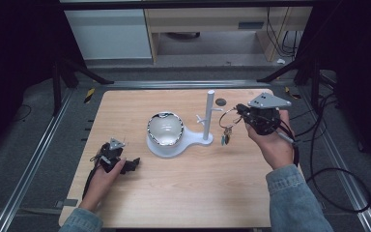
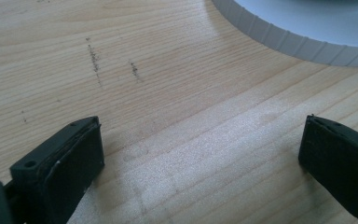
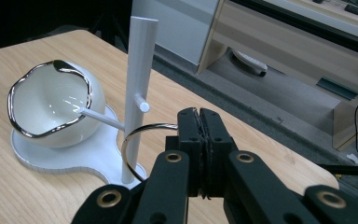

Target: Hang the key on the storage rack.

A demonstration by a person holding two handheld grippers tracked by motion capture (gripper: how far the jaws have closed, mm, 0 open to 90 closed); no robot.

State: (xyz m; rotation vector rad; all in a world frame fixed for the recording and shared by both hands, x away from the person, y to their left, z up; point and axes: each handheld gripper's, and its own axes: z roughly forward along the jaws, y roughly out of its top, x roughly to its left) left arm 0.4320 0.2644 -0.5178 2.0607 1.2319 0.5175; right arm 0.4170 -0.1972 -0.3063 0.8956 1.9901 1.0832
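My right gripper [image 3: 200, 116] is clamped tight on a thin silver metal key ring [image 3: 137, 140], keys dangling below it [image 1: 227, 135]. Ring hangs just ahead of the tips, right beside the white plastic post with side pegs [image 3: 137, 88]; nearest peg sits between ring and post. Past that, the white chrome-rimmed bowl [image 3: 51, 105] on the white base plate [image 3: 74, 163]. Left gripper [image 2: 200, 149] is wide and empty, low over the light wooden table [image 2: 168, 93], well apart.
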